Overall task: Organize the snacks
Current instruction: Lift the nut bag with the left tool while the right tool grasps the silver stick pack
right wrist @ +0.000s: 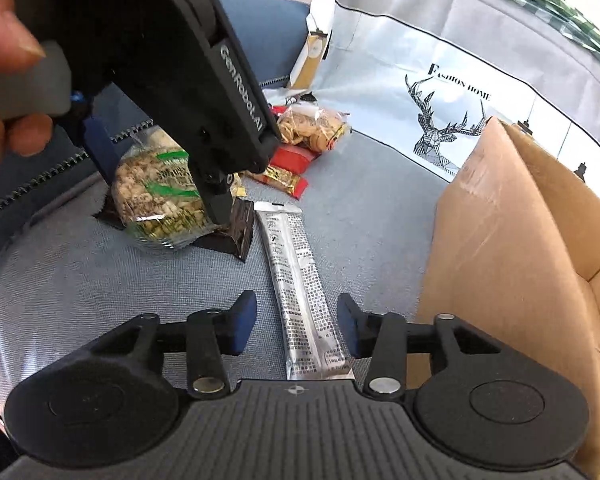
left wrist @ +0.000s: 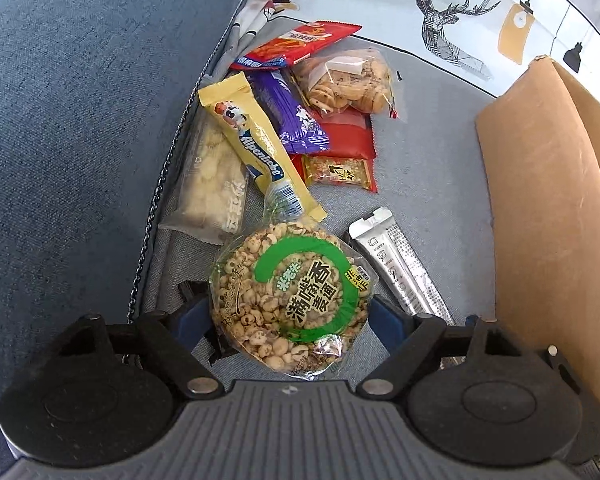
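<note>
Bright daylight fills both my views; I note glare on the silver sachet [right wrist: 300, 280] and the puffed-grain pack's [left wrist: 288, 300] wrapper. Fisheye distortion bends my frame edges, and the hand [right wrist: 4, 52] close to my right lens is blurred.

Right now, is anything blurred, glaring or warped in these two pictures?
Left wrist view: sharp, box edge bowed by fisheye. Right wrist view: hand at top left blurred, glare on the silver sachet and puffed-grain pack.
</note>
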Available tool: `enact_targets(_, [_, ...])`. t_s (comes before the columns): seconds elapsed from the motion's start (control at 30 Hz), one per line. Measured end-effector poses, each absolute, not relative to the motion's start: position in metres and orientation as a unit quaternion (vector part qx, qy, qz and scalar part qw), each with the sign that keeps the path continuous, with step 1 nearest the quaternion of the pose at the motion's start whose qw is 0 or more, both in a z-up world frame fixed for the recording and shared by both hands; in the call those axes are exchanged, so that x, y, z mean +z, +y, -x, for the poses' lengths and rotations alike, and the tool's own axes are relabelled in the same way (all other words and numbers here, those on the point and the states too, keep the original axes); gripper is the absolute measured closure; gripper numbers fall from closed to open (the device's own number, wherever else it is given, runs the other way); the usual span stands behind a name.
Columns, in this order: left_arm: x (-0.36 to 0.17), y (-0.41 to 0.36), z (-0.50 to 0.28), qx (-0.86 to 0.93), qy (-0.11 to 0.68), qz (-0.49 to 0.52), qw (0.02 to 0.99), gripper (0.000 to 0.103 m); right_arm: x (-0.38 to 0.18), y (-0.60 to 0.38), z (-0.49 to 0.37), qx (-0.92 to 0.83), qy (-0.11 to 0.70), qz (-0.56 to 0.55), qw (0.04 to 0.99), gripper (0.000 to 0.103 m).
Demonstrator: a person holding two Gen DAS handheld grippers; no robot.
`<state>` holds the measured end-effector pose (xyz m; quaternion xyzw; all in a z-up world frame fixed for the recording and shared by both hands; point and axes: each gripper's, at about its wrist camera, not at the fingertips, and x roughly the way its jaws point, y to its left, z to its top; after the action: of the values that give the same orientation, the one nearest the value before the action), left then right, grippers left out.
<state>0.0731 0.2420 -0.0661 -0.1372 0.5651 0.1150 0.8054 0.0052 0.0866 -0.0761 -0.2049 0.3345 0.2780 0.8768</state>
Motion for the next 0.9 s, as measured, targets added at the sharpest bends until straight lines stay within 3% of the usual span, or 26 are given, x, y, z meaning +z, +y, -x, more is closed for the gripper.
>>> enact_targets(0.1, [-0.066, 0.243, -0.073, 0.115, 0.566, 0.139, 0.805, 0.015, -0.083, 0.088, -0.017, 0.273, 0.348, 0.195, 0.875, 0.048])
enact_targets(0.2, [-0.067, 0.243, -0.074, 0.115, 0.567, 0.140, 0.804, 0.014, -0.083, 0.087, -0.024, 0.280, 0.358, 0.174, 0.873, 0.049])
enact_targets(0.23, [-0.067, 0.243, -0.075, 0.116, 0.567, 0.141, 0.803, 0.014, -0.083, 0.086, -0.025, 0.284, 0.363, 0.167, 0.872, 0.051])
enact_targets(0.3, [-0.068, 0.242, -0.076, 0.118, 0.569, 0.141, 0.802, 0.013, -0.083, 0.084, -0.027, 0.299, 0.372, 0.150, 0.866, 0.074])
enact_targets(0.43, [-0.069, 0.240, -0.078, 0.120, 0.571, 0.135, 0.801, 0.013, -0.078, 0.087, -0.019, 0.297, 0.365, 0.168, 0.866, 0.077])
enact_targets(0.6, [-0.070, 0.240, -0.078, 0.120, 0.572, 0.135, 0.800, 0.013, -0.079, 0.098, 0.001, 0.269, 0.350, 0.248, 0.862, 0.076])
enact_targets(0.73, [-0.072, 0.239, -0.079, 0.120, 0.575, 0.130, 0.799, 0.012, -0.077, 0.096, -0.001, 0.286, 0.359, 0.221, 0.861, 0.074])
enact_targets(0.9, [-0.074, 0.236, -0.080, 0.117, 0.582, 0.121, 0.795, 0.012, -0.080, 0.085, -0.022, 0.280, 0.389, 0.155, 0.864, 0.061])
